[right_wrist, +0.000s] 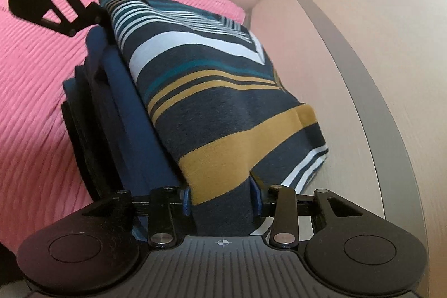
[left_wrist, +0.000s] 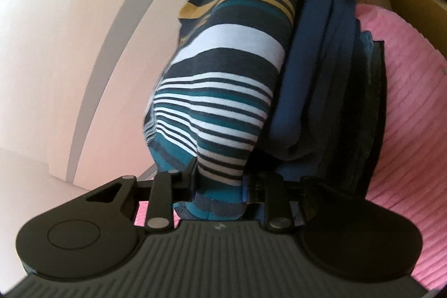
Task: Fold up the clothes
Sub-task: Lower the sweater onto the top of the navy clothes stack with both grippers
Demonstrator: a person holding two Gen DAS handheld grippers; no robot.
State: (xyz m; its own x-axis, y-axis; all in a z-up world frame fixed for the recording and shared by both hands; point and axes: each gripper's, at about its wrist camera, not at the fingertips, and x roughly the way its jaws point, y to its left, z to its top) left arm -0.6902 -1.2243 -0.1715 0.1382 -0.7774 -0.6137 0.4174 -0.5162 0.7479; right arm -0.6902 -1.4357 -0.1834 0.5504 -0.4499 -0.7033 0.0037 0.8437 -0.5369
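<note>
Claws (left_wrist: pixel 219 186) (right_wrist: pixel 222 200) clamped on striped shirt (right_wrist: pixel 212 91)

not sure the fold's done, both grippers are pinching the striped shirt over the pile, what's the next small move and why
Probably lower it and let go: the left gripper and right gripper each pinch an end of the folded striped shirt, already lying across the blue folded clothes on the pink bedspread.

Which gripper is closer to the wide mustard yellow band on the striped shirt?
Right. The right gripper is shut on the striped shirt just below the mustard band; the left gripper grips the far end, among the thin white stripes.
</note>
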